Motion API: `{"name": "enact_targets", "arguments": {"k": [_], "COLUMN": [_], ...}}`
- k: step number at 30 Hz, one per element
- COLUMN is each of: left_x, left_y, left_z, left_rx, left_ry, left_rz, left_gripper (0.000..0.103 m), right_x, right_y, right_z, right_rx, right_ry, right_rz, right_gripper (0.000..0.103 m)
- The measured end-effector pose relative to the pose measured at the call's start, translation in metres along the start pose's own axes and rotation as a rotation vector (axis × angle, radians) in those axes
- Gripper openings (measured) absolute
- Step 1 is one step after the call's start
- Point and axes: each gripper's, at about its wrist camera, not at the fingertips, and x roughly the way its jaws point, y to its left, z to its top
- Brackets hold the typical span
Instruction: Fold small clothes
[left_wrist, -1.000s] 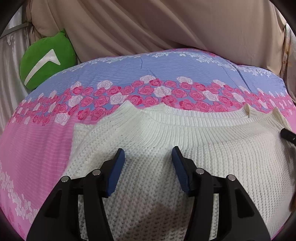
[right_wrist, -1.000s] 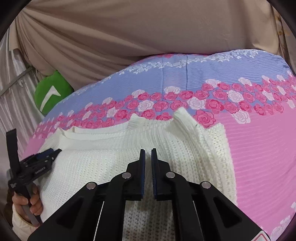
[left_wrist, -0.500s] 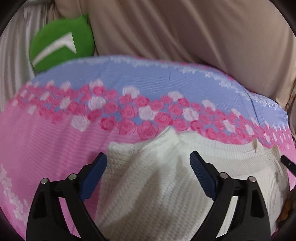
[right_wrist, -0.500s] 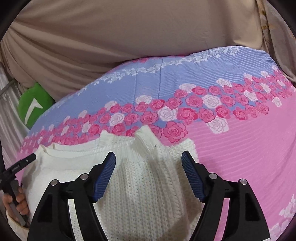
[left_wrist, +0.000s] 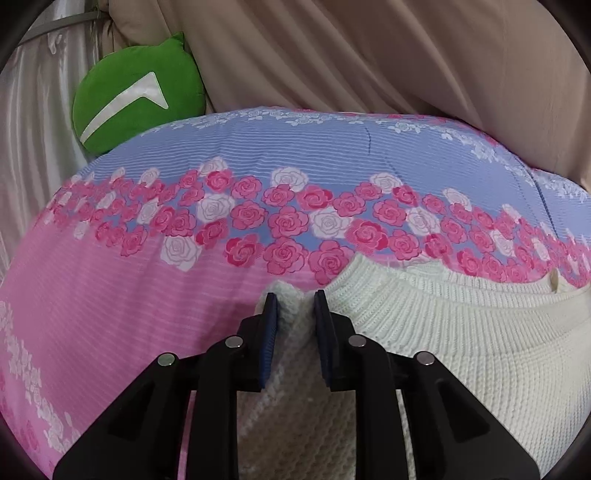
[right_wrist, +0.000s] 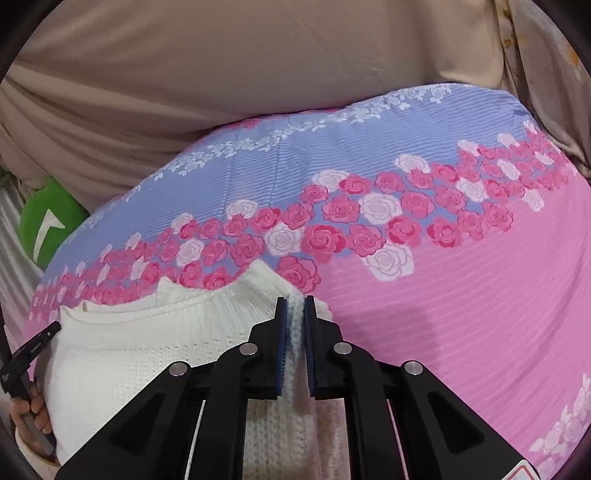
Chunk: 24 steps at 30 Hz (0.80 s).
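Observation:
A cream knitted sweater (left_wrist: 461, 350) lies flat on a pink and blue rose-print bedsheet (left_wrist: 129, 295), its ribbed neckline toward the far side. My left gripper (left_wrist: 294, 304) is closing its jaws on the sweater's left shoulder corner, and a ridge of knit is pinched between the blue pads. In the right wrist view the same sweater (right_wrist: 155, 354) fills the lower left. My right gripper (right_wrist: 294, 306) is closing on the right shoulder corner, with a thin fold of knit squeezed between its pads. The sweater's lower part is hidden behind the grippers.
A green cushion (left_wrist: 136, 96) with a white chevron rests at the bed's far left corner. Beige draped fabric (left_wrist: 369, 55) backs the bed. In the right wrist view a hand (right_wrist: 33, 417) holding the other gripper's handle shows at the left edge.
Both grippers opened wide, slid outward to the sweater's shoulder corners, then closed on the knit. The left went left, the right went right.

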Motion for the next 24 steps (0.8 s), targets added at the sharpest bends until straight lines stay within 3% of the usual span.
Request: {"name": "enact_targets", "arguments": {"k": [2, 3, 6, 8, 10, 13, 15, 17, 20, 22, 24], "left_x": [-0.003, -0.009, -0.046, -0.080, -0.102, -0.108, -0.106, -0.101, -0.104, -0.111, -0.113], "left_y": [0.004, 0.007, 0.010, -0.001, -0.018, -0.052, -0.064, -0.062, -0.035, -0.011, 0.012], "left_z": [0.000, -0.001, -0.009, -0.018, -0.031, -0.058, -0.078, -0.095, -0.112, -0.123, -0.131], "left_rx": [-0.014, -0.026, -0.037, -0.006, 0.040, 0.131, 0.178, 0.200, 0.173, 0.146, 0.115], "left_ry": [-0.003, -0.015, -0.076, -0.133, -0.143, -0.078, -0.037, 0.001, 0.013, 0.013, 0.028], "left_rz": [-0.012, -0.024, -0.034, -0.067, -0.130, -0.203, -0.206, -0.181, -0.168, -0.097, -0.070], "left_gripper": [0.026, 0.028, 0.030, 0.038, 0.046, 0.046, 0.046, 0.048, 0.048, 0.050, 0.050], "right_x": [-0.010, -0.021, -0.060, -0.073, -0.069, -0.053, -0.050, -0.056, -0.074, -0.084, -0.092], "right_y": [0.005, 0.011, 0.043, 0.080, 0.117, 0.157, 0.164, 0.149, 0.095, 0.052, 0.006], "right_z": [-0.006, -0.009, -0.020, -0.039, -0.066, -0.108, -0.128, -0.136, -0.136, -0.142, -0.149], "right_rx": [0.017, 0.020, -0.032, -0.132, -0.237, -0.334, -0.379, -0.374, -0.289, -0.228, -0.128], "right_ry": [-0.034, -0.070, -0.172, -0.132, -0.035, 0.088, 0.108, 0.097, 0.072, 0.062, 0.076], "right_rz": [-0.013, -0.010, 0.071, 0.188, 0.289, 0.379, 0.355, 0.317, 0.195, 0.076, 0.048], "right_gripper": [0.011, 0.017, 0.021, 0.021, 0.021, 0.021, 0.021, 0.011, 0.010, 0.007, 0.002]}}
